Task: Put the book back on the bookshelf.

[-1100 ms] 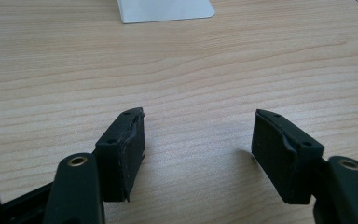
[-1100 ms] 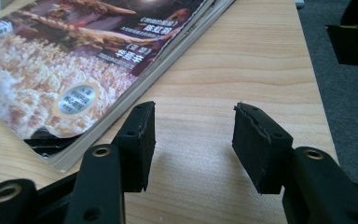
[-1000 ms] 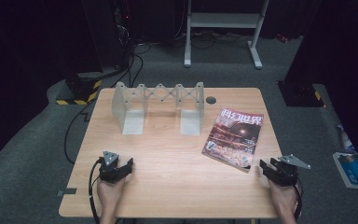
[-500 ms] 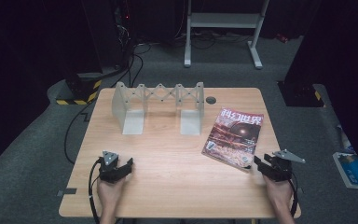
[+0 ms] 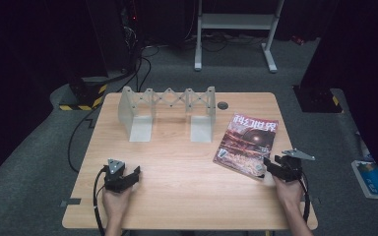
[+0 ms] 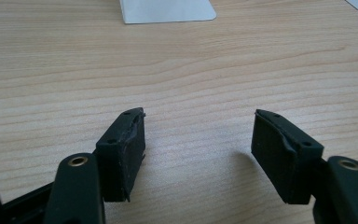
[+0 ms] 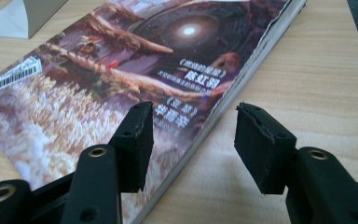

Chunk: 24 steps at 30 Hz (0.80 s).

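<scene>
Black right tongs (image 7: 191,140) agape, straddling magazine (image 7: 121,84) edge.

Free room and obstacles, reckoned from each claw.

Left gripper (image 5: 134,173): jaws apart over bare table (image 5: 177,167); nothing between them. Ahead, open wood runs up to the flat foot plate (image 6: 167,10) of the expanding book rack (image 5: 167,105), well apart. To its right, a broad clear stretch reaches the magazine (image 5: 248,142).

Right gripper (image 5: 268,166): jaws have just been opening; they straddle the magazine's near right edge (image 7: 205,126), one jaw above the cover, the other above bare wood. Ahead and left the magazine lies flat, low. To the right, a narrow strip of table, then its edge.

Far side: small dark grommet (image 5: 222,105) beside the rack.
</scene>
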Each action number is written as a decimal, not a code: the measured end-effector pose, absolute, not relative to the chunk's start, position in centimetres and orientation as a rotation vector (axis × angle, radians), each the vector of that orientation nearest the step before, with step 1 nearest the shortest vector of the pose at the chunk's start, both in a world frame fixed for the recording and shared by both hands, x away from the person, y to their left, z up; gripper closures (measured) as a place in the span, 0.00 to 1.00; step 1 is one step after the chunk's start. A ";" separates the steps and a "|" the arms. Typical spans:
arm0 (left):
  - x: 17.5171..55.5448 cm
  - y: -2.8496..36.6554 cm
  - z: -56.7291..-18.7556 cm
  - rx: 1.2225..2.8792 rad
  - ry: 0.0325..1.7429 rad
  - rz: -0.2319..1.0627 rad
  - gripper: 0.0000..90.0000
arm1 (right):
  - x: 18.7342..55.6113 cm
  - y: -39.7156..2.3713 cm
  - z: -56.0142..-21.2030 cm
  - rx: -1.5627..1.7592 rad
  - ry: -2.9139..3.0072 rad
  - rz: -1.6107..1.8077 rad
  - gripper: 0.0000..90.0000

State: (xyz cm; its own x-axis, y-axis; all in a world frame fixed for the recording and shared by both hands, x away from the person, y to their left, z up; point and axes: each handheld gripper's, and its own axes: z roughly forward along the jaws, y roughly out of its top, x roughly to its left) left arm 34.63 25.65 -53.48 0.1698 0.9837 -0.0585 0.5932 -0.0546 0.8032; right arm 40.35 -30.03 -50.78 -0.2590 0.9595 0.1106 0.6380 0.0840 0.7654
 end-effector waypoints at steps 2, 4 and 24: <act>34.6 25.6 -53.5 1.735 1.508 0.695 0.39 | 41.1 -29.8 -50.6 1.575 1.949 0.990 0.50; 34.6 25.6 -53.5 1.734 1.509 0.694 0.39 | 41.3 -29.7 -50.7 1.575 1.955 0.981 0.50; 34.6 25.6 -53.5 1.733 1.510 0.695 0.39 | 45.0 -28.7 -51.5 1.647 1.933 0.903 0.42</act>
State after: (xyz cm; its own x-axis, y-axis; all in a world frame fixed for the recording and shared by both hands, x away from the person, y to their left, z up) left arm 34.62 25.64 -53.48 0.1669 0.9841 -0.0607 0.5937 -0.0511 0.8030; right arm 45.05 -28.74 -51.46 -0.1914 0.9783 0.0797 0.6890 0.0761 0.7208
